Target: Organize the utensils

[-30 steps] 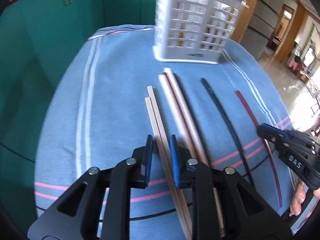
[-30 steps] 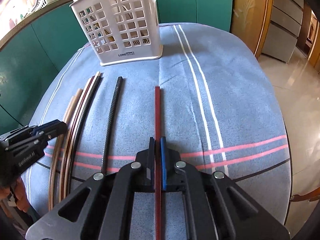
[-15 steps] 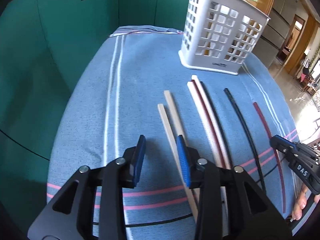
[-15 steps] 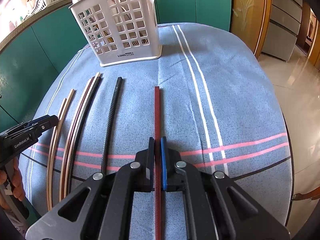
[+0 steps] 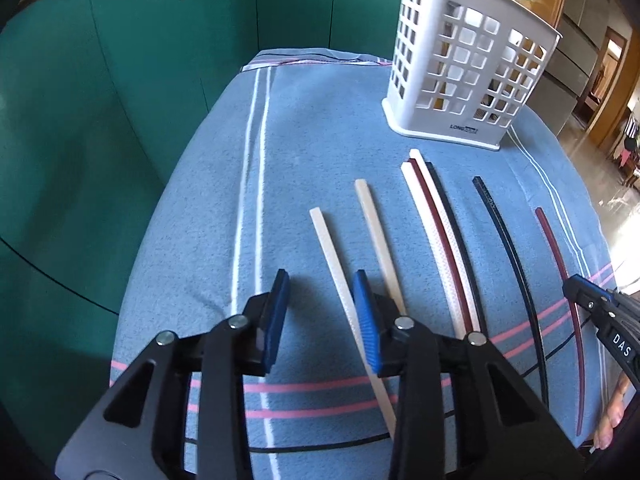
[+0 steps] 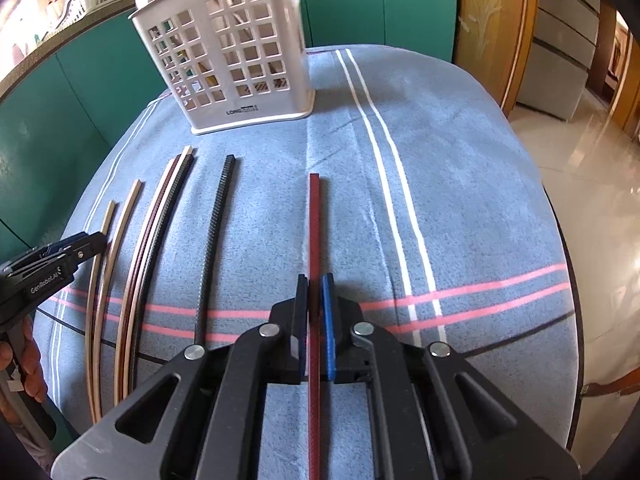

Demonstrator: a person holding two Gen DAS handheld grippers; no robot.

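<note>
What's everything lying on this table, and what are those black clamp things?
Holder: one, white lattice plastic, far end of the cloth.
Pale chopsticks: two, cream, leftmost, apart.
Bundled chopsticks: four, two white, one maroon, one black, side by side.
Black chopstick: one, lying alone.
Red chopstick: one, rightmost.
Cloth: one, blue with white and pink stripes, covering the table.
Cabinets: teal, behind.
Left tongs: open, beside a pale chopstick.
Right tongs: closed on the red chopstick.
</note>
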